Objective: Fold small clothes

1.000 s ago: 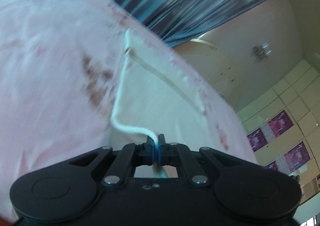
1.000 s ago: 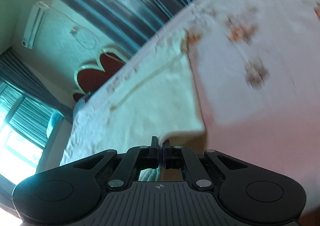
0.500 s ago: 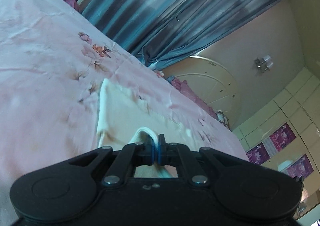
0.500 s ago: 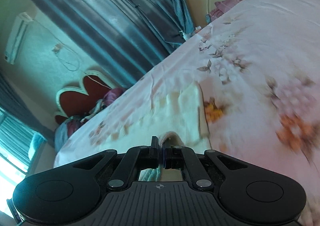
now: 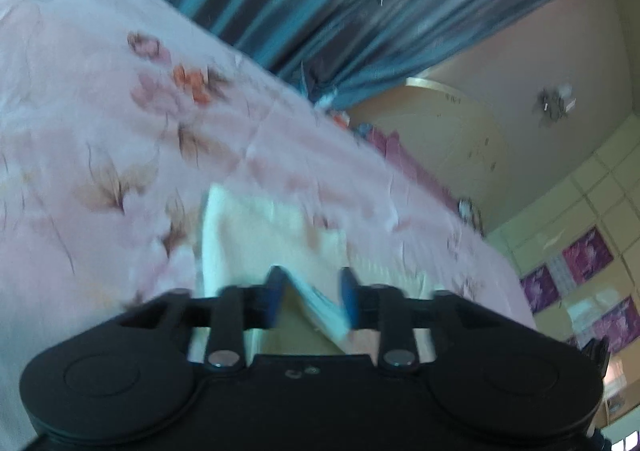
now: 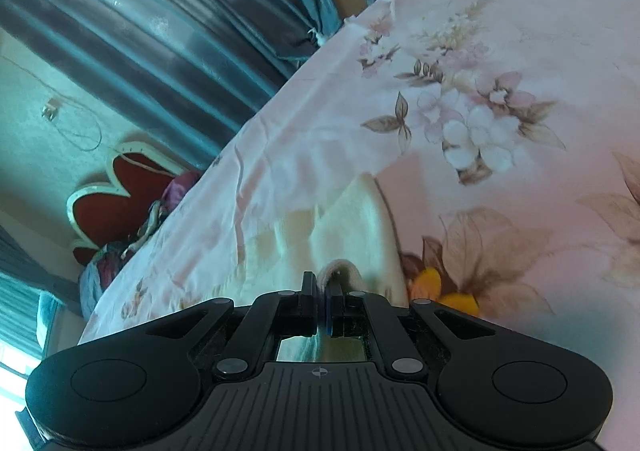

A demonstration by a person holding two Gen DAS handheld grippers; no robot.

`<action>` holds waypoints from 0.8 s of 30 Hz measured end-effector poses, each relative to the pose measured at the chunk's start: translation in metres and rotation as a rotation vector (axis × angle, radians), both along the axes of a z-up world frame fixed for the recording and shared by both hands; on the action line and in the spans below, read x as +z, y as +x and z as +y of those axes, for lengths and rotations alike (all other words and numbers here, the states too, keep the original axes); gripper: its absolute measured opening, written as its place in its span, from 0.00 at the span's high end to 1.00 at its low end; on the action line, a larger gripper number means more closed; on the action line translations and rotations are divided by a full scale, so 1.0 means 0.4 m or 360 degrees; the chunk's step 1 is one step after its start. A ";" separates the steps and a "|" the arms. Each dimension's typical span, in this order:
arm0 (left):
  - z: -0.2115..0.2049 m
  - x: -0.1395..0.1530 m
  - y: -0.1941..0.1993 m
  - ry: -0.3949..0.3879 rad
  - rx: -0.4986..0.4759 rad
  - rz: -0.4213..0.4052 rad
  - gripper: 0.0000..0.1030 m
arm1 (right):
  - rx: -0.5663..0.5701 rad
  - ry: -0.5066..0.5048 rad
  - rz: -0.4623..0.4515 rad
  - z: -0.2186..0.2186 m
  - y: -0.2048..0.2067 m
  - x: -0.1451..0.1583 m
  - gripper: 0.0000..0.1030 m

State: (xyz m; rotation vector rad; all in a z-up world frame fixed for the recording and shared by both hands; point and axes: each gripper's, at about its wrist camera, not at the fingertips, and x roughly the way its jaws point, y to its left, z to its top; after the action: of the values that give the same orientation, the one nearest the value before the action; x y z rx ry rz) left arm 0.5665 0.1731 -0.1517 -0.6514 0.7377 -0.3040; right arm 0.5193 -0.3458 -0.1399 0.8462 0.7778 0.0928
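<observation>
Parting now, left tongs (image 5: 311, 301) release the cream garment (image 5: 256, 235).

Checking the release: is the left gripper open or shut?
Open: the left gripper has its blue pads apart, the cream garment loose between them.

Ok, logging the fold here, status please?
Left gripper open, cloth edge loose between fingers. Right gripper shut on cloth. Cloth folded on bedsheet. Nothing in the way.

Blue-grey curtains (image 6: 168, 51) hang behind a bed under a pink floral sheet (image 6: 500, 63).
</observation>
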 end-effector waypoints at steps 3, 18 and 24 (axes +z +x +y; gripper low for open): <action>0.026 0.013 0.009 0.0023 0.0043 -0.0050 0.45 | -0.0083 -0.0060 -0.0106 -0.012 -0.007 0.026 0.37; -0.047 0.017 -0.039 0.0672 -0.0451 -0.0159 0.59 | 0.0346 -0.0511 -0.0134 0.056 -0.042 0.040 0.38; -0.091 0.001 0.076 0.0763 -0.0322 -0.0146 0.59 | 0.0322 -0.0744 -0.0113 0.118 0.041 0.009 0.38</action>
State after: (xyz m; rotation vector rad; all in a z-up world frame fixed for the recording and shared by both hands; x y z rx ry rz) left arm 0.5968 0.1368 -0.1515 -0.1084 0.7550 -0.3248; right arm 0.5358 -0.2984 -0.1362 0.3193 0.7757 0.1140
